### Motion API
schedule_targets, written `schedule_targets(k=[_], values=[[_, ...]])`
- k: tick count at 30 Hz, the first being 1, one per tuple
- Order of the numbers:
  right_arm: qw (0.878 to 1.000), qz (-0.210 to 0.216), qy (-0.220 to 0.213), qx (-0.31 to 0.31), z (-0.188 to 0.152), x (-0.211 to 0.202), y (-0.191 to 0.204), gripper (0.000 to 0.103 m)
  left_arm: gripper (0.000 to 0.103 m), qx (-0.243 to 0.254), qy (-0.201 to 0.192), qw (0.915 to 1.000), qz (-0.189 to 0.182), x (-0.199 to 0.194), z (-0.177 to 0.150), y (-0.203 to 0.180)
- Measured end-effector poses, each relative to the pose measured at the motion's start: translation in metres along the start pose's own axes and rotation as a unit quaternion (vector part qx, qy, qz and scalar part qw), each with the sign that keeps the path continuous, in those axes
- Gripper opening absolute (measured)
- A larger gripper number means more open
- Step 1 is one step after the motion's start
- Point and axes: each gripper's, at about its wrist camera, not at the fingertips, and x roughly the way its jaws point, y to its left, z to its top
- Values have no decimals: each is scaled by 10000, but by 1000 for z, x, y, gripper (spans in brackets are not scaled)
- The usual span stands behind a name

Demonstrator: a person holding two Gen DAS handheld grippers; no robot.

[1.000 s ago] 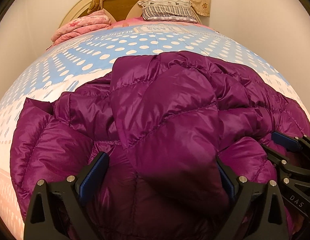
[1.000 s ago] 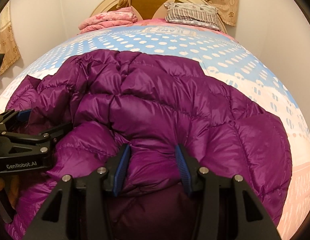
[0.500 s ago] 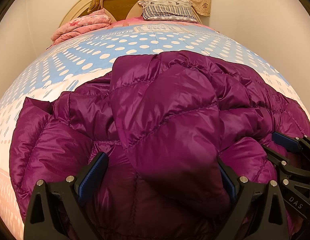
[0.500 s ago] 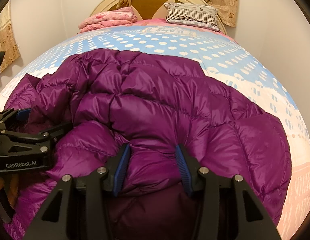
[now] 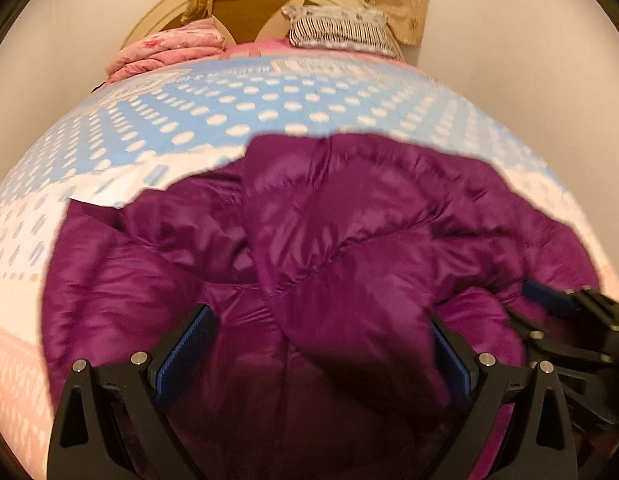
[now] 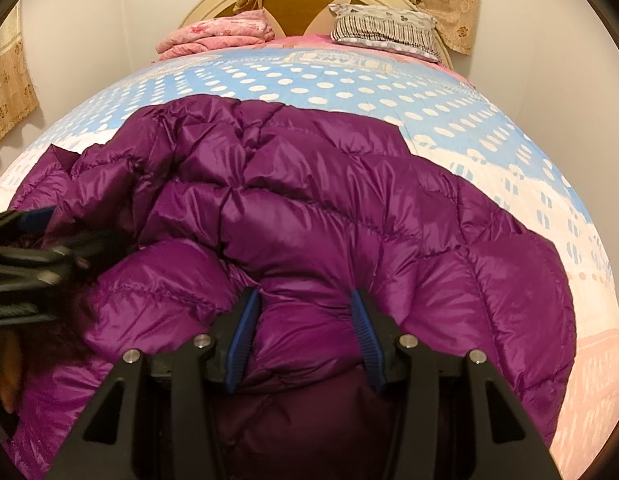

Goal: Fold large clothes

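Observation:
A purple quilted down jacket (image 5: 329,248) lies bunched on the bed, also filling the right wrist view (image 6: 329,216). My left gripper (image 5: 321,352) is wide open, its blue pads on either side of a puffy fold of the jacket. My right gripper (image 6: 305,332) is partly closed and pinches a thick fold of the jacket between its blue pads. The right gripper shows at the right edge of the left wrist view (image 5: 569,320); the left gripper shows blurred at the left edge of the right wrist view (image 6: 33,248).
The bed has a blue and white dotted cover (image 6: 349,88). A folded pink blanket (image 6: 217,36) and a striped pillow (image 6: 385,28) lie at the headboard (image 6: 301,0). White walls stand close on both sides.
The left wrist view has pulled back and up: the jacket sits lower and looks blurred. The right gripper keeps its hold on the fold.

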Motion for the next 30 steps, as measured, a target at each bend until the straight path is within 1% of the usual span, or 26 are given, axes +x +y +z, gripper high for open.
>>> schedule_targets(k=[1,3,5,6,9,11,13,15,17,19,22,24,26,28,30], values=[[10000,-20,14,4,1,-5,-1,60,99,6,-74,10000,-20,-14,-1,0],[9999,15,-74,86,1,-21,-4,70,99,111,-155,9997,130,-35,-4,0],[9997,151,-158,82,-3,-43,-7,79,99,235,-259,9992,208,-61,-15,1],[9997,169,-167,94,-9,-57,-10,81,99,296,-263,9989,252,-72,-22,2],[9996,241,-83,114,-33,-82,-15,83,99,455,-286,9979,363,-103,-49,6],[9998,124,61,108,-59,-96,-19,84,99,507,-260,9974,451,-119,-73,9],[9998,41,182,83,-81,-104,-19,84,99,508,-190,9974,471,-130,-98,14],[9996,-34,265,106,-100,-112,-20,84,99,497,-136,9970,583,-136,-118,20],[9991,-75,359,219,-118,-119,-24,84,99,467,-72,9963,713,-141,-138,26],[9985,-124,396,353,-137,-129,-28,84,99,373,42,9963,768,-148,-158,34],[9971,-207,345,644,-168,-153,-38,84,99,195,169,9969,737,-159,-184,46],[9958,-259,284,827,-184,-166,-43,84,99,81,269,9970,725,-169,-201,53],[9934,-237,270,1086,-206,-181,-53,84,99,-28,250,9974,670,-182,-219,58],[9915,-234,352,1231,-223,-189,-58,84,99,-84,214,9975,667,-193,-233,61],[9913,-260,398,1230,-235,-195,-56,84,99,-128,163,9978,636,-203,-246,63]])
